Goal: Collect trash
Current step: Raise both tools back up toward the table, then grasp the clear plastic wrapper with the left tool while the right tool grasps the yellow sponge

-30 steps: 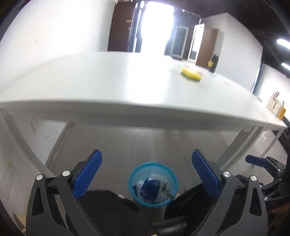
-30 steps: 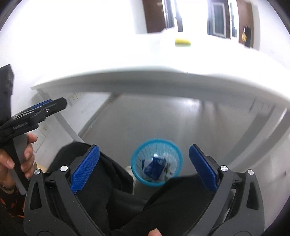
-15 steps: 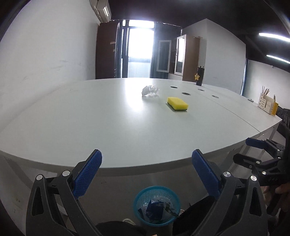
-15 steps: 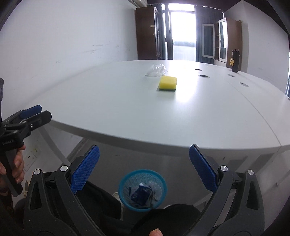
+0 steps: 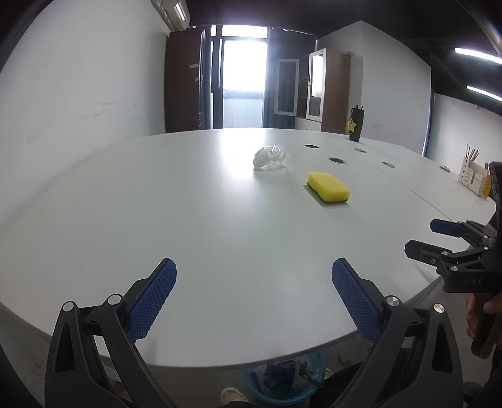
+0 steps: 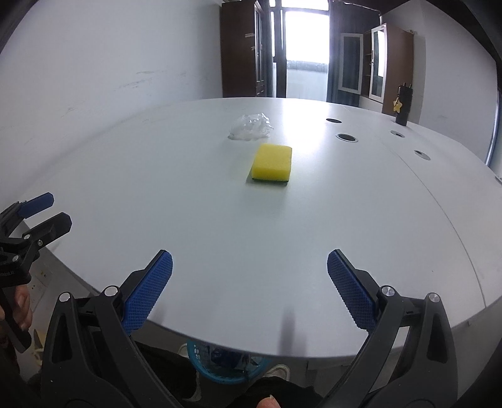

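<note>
Lettering "DAS" on right gripper (image 5: 419, 239) body; both grippers spread, empty; yellow sponge (image 6: 272, 162), crumpled plastic (image 6: 250, 127) ahead on white surface (image 6: 188, 188).

Large white table (image 5: 194, 219), rounded at the near edge, with round cable holes (image 5: 337, 160) toward the far right. White wall (image 5: 78, 94) on the left, air conditioner (image 5: 175, 11) high up. Far end: dark brown cabinet (image 5: 183, 81), bright glass door (image 5: 243, 78) flooding in daylight, glass-fronted cupboard (image 5: 323, 88). Ceiling strip lights (image 5: 478, 51) on the right. Wooden desk organiser (image 5: 473, 175) at far right.
</note>
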The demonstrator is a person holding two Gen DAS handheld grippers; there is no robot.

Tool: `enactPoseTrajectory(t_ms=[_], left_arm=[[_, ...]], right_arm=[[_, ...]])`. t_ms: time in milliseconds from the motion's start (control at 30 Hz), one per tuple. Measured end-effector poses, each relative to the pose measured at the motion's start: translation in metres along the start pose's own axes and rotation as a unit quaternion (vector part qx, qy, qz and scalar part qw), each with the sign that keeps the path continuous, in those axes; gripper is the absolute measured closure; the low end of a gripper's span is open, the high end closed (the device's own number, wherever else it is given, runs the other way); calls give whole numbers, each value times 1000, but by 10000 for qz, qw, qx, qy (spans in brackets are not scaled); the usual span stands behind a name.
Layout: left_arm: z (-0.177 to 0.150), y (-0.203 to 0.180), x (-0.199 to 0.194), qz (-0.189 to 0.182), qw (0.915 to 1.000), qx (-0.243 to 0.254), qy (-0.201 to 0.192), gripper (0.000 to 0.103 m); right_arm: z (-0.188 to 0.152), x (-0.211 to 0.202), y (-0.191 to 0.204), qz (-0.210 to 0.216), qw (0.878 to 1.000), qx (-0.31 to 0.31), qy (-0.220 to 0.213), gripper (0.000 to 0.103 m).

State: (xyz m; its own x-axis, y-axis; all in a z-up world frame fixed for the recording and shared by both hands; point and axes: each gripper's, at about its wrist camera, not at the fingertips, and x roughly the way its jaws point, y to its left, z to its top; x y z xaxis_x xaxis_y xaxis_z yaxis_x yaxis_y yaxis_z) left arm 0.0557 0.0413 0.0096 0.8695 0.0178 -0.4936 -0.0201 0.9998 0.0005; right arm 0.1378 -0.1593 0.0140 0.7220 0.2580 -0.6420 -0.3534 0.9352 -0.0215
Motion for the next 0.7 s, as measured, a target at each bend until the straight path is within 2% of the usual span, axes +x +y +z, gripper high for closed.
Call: enactPoseTrajectory(t_ms=[67,200,367,467,600,700], left_arm=[[7,-3,7,34,9999,143,-17,6],[22,-7,23,-123,9993,336,129,6],[58,-5,42,-171,9986,496,95,6],[81,-3,62,-103,9980,605,151,6],[114,0,89,215,9973,703,-50,6],[135,1,117,5,9980,633,76,6]], right_arm=[[10,11,-2,62,10000,7,54,8],[31,30,-8,5,9998,-8,181,8],[59,62,-21,53,9991,178,371,9],[77,82,-25,23,9988,166,466,9],[96,108,-30,-93,9983,141,553,9],[105,130,-37,-54,9974,239,674,9]])
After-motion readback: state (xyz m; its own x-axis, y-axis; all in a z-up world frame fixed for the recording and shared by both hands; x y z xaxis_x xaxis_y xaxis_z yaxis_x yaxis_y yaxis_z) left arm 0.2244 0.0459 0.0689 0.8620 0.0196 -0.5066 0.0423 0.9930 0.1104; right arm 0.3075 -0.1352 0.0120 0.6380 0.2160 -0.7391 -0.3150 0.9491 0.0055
